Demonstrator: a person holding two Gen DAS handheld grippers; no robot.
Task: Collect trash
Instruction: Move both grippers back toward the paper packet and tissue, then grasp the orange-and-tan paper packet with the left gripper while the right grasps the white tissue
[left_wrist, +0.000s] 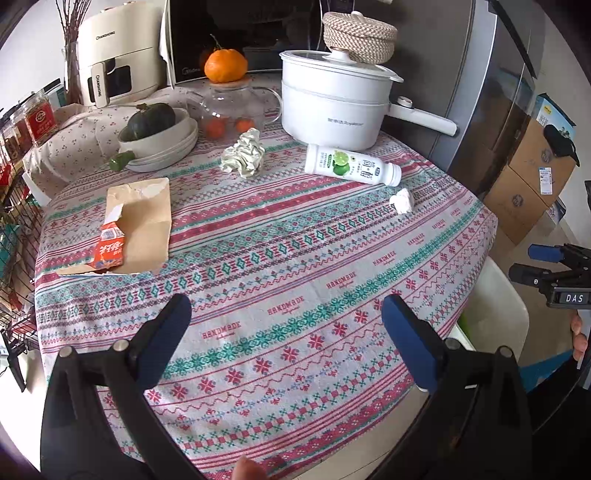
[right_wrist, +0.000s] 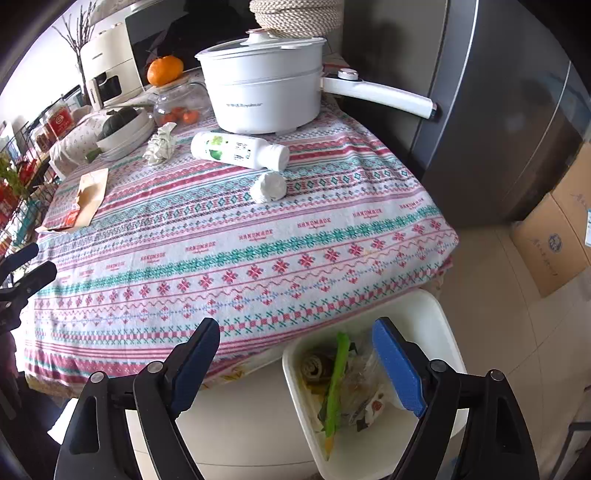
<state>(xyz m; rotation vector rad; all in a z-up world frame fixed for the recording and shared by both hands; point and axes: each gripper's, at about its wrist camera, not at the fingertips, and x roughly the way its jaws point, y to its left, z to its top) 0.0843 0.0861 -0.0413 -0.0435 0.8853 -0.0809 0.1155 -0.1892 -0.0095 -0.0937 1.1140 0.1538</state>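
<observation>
patterned tablecloth (left_wrist: 295, 258) beside a grey fridge (right_wrist: 498, 129); left gripper (left_wrist: 286, 325) and right gripper (right_wrist: 295, 354) fingers apart, empty.

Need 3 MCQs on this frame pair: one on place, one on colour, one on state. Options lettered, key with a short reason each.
1. Where is the white bin?
A. On the tablecloth
B. Below the table's edge, on a white seat
C. Inside the pot

2. What colour is the fruit on the glass jar's lid?
A. Orange
B. Purple
C. Blue

3. How is the white bottle with the lime label?
A. Standing upright
B. Lying on its side
C. Held in a hand-held gripper

Key:
1 B: the right wrist view shows the bin off the table, below its edge, with scraps inside.
2 A: it is plainly orange in both views.
3 B: it lies flat on the tablecloth in front of the white pot; the left hand-held gripper and right hand-held gripper are both open and empty.
</observation>
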